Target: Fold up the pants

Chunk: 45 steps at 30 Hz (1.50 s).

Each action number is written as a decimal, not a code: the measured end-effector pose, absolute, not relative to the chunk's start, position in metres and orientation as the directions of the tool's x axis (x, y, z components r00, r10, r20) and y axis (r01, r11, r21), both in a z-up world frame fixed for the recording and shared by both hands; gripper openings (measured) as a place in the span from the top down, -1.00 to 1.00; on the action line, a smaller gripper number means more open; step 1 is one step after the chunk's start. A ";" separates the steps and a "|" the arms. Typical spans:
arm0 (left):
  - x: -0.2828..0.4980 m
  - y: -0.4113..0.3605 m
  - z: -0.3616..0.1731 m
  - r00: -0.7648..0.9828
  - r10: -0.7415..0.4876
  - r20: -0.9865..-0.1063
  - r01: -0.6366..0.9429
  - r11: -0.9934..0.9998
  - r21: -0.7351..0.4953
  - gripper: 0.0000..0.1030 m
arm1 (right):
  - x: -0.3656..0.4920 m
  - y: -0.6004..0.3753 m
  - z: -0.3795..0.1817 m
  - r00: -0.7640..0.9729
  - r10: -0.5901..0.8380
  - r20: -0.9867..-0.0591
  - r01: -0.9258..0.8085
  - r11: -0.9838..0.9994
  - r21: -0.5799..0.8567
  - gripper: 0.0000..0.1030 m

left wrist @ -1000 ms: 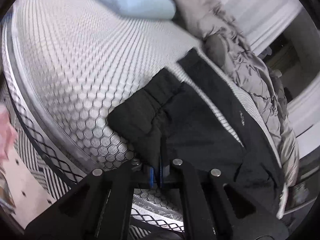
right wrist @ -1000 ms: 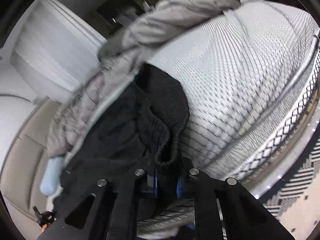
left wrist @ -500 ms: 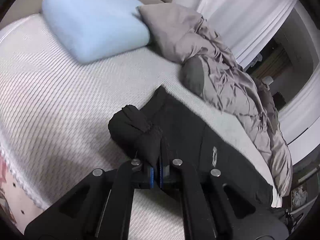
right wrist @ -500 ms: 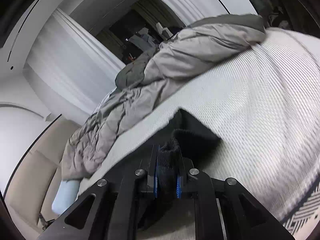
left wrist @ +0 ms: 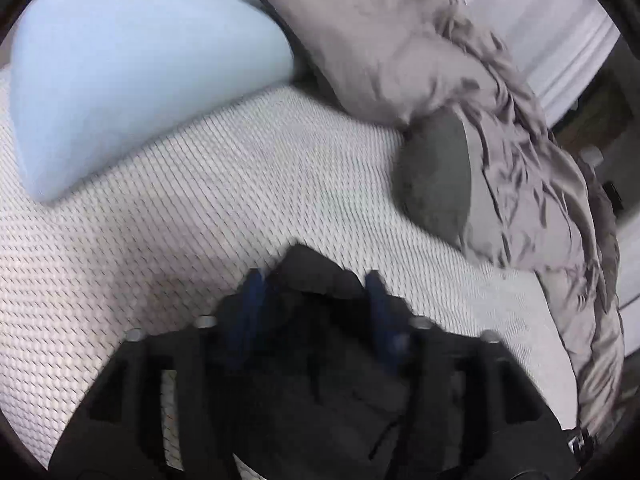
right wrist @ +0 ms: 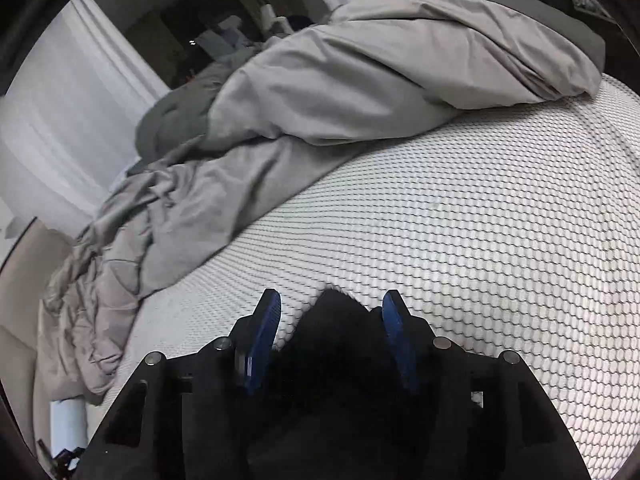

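The black pants (left wrist: 316, 280) lie on the white honeycomb bedcover (left wrist: 200, 208). In the left wrist view my left gripper (left wrist: 314, 292) is open, its blue fingers spread on either side of a bunched edge of the pants. In the right wrist view my right gripper (right wrist: 330, 312) is open too, with a peak of the black pants (right wrist: 336, 320) lying loose between its blue fingers. Most of the pants are hidden under the gripper bodies.
A light blue pillow (left wrist: 132, 60) lies at the head of the bed. A rumpled grey duvet (left wrist: 500, 128) runs along the far side, also in the right wrist view (right wrist: 320, 92). White curtains (right wrist: 68, 120) hang behind.
Both grippers carried the pants' edge forward over the bed, came down near the cover, and opened. The cloth they pinched now lies loose between the fingers.
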<state>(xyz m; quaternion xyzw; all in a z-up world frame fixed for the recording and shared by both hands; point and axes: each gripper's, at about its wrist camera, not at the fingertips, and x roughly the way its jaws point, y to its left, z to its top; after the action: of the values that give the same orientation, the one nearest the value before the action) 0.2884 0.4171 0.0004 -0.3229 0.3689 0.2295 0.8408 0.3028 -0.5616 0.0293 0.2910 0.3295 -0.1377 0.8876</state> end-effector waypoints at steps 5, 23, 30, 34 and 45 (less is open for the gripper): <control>0.254 0.419 0.022 0.655 0.152 -0.740 -0.597 0.704 -0.384 -0.13 | 0.255 -0.555 0.031 0.764 -0.046 -0.644 0.382 0.836 0.394 -0.33; 0.229 0.283 -0.065 0.642 -0.123 -0.757 -0.431 0.758 -0.489 0.97 | 0.109 -0.489 -0.010 0.782 0.178 -0.597 0.208 0.829 0.519 -0.53; 0.187 0.295 -0.056 0.648 -0.067 -0.759 -0.405 0.814 -0.417 0.86 | 0.092 -0.506 -0.014 0.783 0.154 -0.602 0.236 0.823 0.517 -0.53; 0.176 0.314 -0.055 0.606 -0.112 -0.788 -0.462 0.757 -0.463 0.37 | 0.101 -0.521 -0.027 0.771 0.173 -0.613 0.268 0.785 0.559 -0.53; 0.197 0.345 -0.077 0.644 -0.139 -0.752 -0.530 0.628 -0.570 0.14 | 0.139 -0.540 -0.049 0.787 0.305 -0.537 0.213 0.682 0.700 -0.53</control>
<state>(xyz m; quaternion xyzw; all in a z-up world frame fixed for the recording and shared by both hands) 0.1974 0.3451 -0.0771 -0.4138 0.4039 0.1211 0.8068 0.1390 -0.5401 -0.0489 0.3981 0.3255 0.0268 0.8572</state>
